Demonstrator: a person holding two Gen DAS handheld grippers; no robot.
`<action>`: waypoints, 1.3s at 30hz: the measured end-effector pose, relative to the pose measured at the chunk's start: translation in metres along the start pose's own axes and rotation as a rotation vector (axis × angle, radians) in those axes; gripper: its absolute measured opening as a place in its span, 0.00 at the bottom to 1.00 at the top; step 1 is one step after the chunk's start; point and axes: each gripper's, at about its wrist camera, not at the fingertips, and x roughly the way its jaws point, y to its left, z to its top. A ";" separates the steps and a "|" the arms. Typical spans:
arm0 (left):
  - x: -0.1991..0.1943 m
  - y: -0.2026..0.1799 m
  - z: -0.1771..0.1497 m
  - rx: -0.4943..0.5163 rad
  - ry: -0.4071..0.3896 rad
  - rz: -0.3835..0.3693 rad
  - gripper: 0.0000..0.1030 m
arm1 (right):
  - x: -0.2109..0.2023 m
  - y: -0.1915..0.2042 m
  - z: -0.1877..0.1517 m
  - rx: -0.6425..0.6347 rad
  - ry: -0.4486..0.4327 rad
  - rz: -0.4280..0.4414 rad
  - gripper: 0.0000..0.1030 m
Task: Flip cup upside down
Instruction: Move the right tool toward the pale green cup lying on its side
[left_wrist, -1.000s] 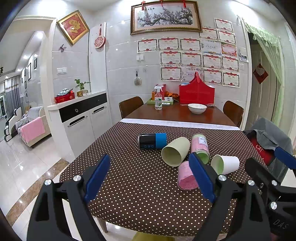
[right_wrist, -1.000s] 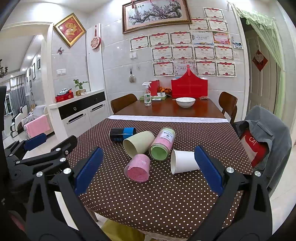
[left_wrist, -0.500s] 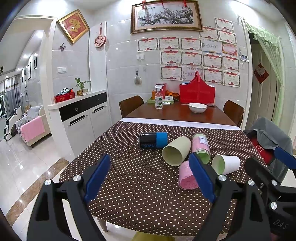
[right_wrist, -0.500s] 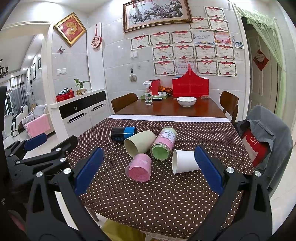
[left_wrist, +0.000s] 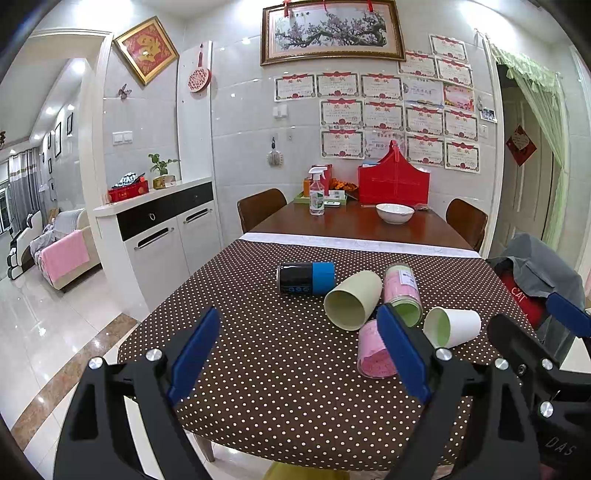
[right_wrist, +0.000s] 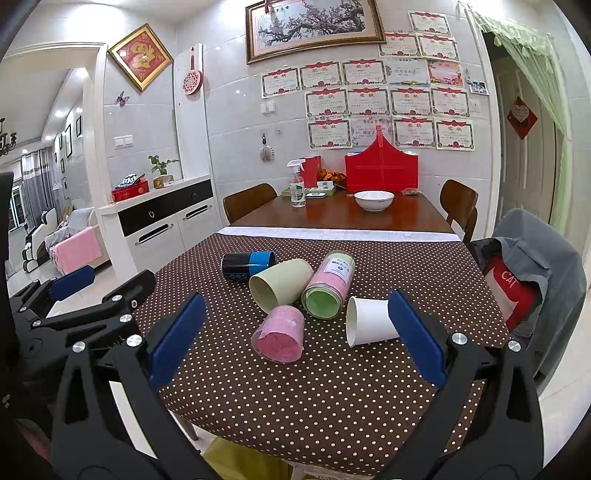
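Both my claws, left (left_wrist: 299, 350) and right (right_wrist: 295, 336), released, empty | white cup (right_wrist: 369, 321) lies sideways ahead of right claw | grip its wall squarely, rotate rim-down onto worktop (right_wrist: 332, 406)

the right gripper (right_wrist: 295, 345) fills the lower frame, its blue fingers (right_wrist: 176, 338) spread wide and empty. mid-frame on the dotted surface (right_wrist: 332, 398) lie a white cup (right_wrist: 369, 326), a beige cup (right_wrist: 280, 286), two pink jars and a black can (right_wrist: 245, 266), all on their sides.
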 end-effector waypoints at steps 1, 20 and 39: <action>0.001 0.000 0.000 0.000 0.001 -0.002 0.83 | 0.001 0.000 0.000 0.001 0.002 0.000 0.94; 0.068 -0.011 0.002 0.030 0.134 -0.039 0.83 | 0.056 -0.011 0.003 0.045 0.129 -0.031 0.94; 0.230 -0.062 0.037 0.150 0.347 -0.175 0.83 | 0.177 -0.060 0.022 0.162 0.262 -0.170 0.94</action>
